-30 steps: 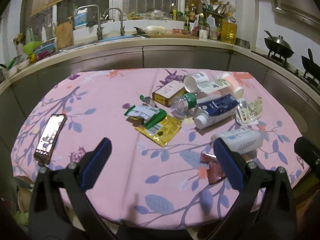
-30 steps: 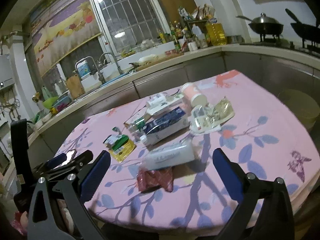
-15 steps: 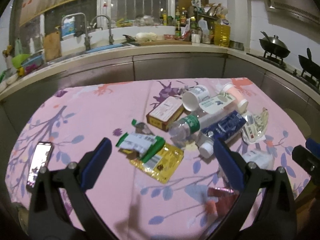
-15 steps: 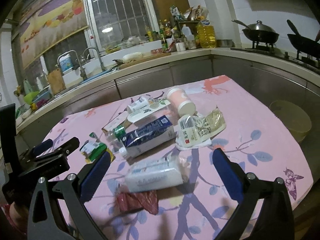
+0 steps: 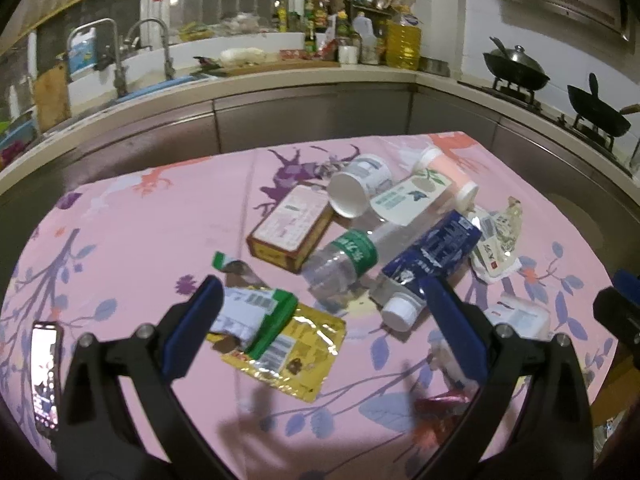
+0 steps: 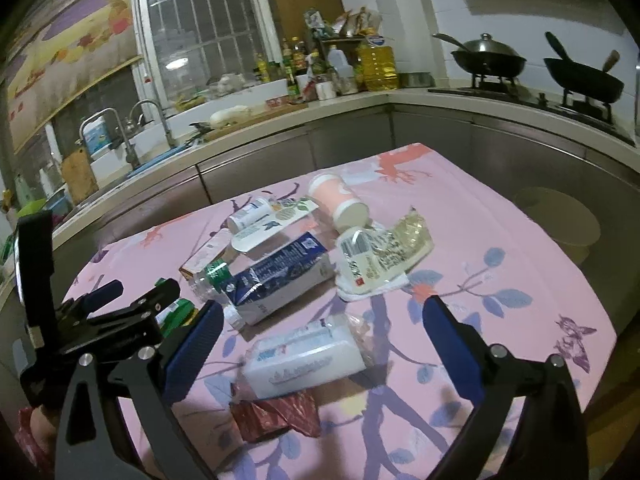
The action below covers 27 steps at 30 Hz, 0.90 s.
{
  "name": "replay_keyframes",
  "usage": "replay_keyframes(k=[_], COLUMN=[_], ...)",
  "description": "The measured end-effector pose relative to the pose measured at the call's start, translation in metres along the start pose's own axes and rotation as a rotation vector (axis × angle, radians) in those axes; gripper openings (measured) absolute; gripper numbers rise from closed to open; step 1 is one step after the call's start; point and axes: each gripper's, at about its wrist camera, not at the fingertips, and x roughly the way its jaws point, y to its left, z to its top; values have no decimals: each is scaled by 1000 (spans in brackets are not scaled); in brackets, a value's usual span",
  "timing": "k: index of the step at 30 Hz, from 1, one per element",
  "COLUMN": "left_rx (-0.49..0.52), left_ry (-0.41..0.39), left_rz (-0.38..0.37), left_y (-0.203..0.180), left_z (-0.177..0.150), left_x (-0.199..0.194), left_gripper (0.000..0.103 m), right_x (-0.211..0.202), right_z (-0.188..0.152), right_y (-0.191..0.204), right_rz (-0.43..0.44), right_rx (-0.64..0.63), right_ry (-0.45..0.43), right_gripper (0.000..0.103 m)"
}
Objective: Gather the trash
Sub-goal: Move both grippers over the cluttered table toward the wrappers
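hovering over the trash-strewn pink tablecloth [image 5: 160, 220], both jaws spread empty.

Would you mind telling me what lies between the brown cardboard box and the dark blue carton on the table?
A clear plastic bottle with a green label lies between the brown box and the blue carton, touching both; the left wrist view shows this best.

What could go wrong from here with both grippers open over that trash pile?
1. The phone lies at the table's near-left edge beside the left gripper; a sweep could knock it off.
2. The clear bottle leans against the blue carton and box; grabbing one may shift the others.
3. The right gripper frames the white pack, which overlaps the red wrapper; both might lift together.
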Motion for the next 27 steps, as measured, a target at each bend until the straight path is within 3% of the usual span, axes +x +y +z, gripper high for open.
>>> replay_keyframes(k=[2, 9, 23, 27], left_rx=[11, 23, 1, 3], left_ry=[0, -14, -36, -19], left_rz=[-13, 6, 216, 242], left_y=[-6, -28, -53, -57], left_z=[-1, -4, -18, -23], left_x=[0, -9, -49, -56], left_gripper=[98, 98, 98, 98], right_x=[-5, -19, -23, -24], right_z=[-3, -11, -7, -4], right_y=[-4, -26, -60, -62], right_rz=[-13, -2, 171, 220], right_rx=[5, 27, -8, -15], right_ry=[0, -13, -37, -51], right_gripper=[88, 84, 83, 82])
